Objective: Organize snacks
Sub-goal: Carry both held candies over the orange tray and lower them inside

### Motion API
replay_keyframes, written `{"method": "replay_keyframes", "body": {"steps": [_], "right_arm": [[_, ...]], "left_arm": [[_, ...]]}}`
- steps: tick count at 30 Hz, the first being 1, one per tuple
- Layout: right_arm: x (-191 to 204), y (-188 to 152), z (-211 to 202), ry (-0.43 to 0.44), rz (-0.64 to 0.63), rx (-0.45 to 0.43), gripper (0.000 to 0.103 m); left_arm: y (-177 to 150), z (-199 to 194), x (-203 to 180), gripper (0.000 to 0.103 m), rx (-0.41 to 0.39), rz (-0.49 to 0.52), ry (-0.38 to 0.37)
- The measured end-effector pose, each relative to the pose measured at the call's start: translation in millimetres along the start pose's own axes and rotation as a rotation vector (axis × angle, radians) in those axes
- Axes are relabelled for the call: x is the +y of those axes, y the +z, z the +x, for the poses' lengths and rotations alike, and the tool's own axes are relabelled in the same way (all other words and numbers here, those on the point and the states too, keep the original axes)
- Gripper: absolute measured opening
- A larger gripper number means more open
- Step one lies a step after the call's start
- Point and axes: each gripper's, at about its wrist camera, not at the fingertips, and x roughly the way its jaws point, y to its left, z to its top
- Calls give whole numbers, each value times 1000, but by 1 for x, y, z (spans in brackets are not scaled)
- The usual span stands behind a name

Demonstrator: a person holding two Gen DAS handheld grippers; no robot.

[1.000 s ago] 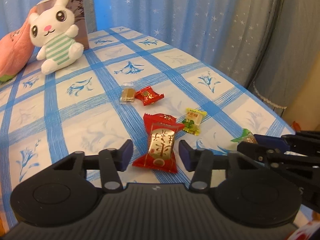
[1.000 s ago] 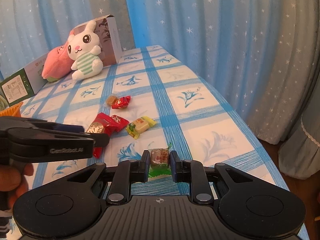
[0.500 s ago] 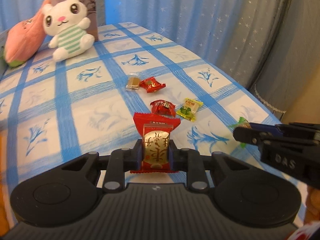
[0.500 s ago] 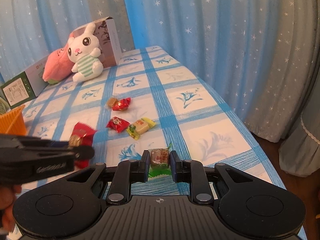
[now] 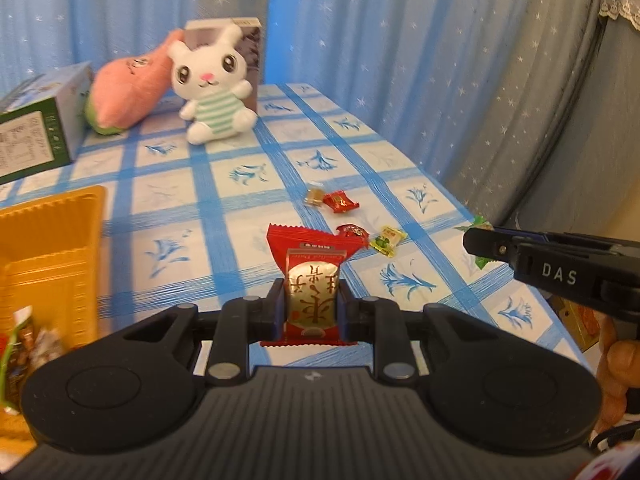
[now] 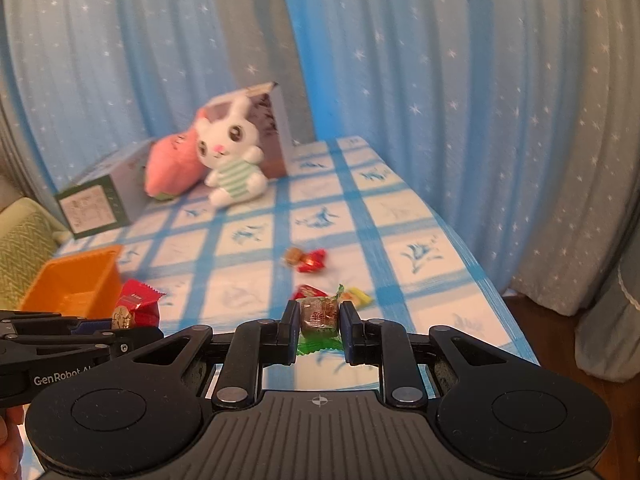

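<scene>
My left gripper is shut on a red snack packet with a gold panel, held above the blue checked tablecloth. In the right wrist view that packet hangs at the left, near the orange tray. My right gripper is shut on a green-wrapped candy, also lifted off the table. Loose on the cloth lie a brown candy, two red candies and a yellow-green candy. The orange tray is at the left and holds some wrapped snacks.
A white plush rabbit and a pink plush lean on a box at the table's far end. A green-edged carton stands at the far left. Starred curtains surround the table. A person's hand holds the right gripper.
My left gripper shut on the red packet and lifted it leftwards toward the orange tray. My right gripper rose with the green candy still in it.
</scene>
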Motion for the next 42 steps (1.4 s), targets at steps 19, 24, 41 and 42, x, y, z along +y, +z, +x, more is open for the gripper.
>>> {"method": "replay_keyframes", "body": {"steps": [19,24,41,42], "right_arm": [[90,-7,-70,99,-96,-20,21],[118,-14,-73,140,-123,-12,21],[210,-31,-54,281,-227,41,21],[214,-32,-52,287,-231,43,21]], "left_arm": [[-26,-112,42,22,-60,-89,78],[-35,-133,62,22,-63,-107,116],[-56,-175,133,22,-67,-205,241],[-57,-176,137,22,-67,-212,245]]}}
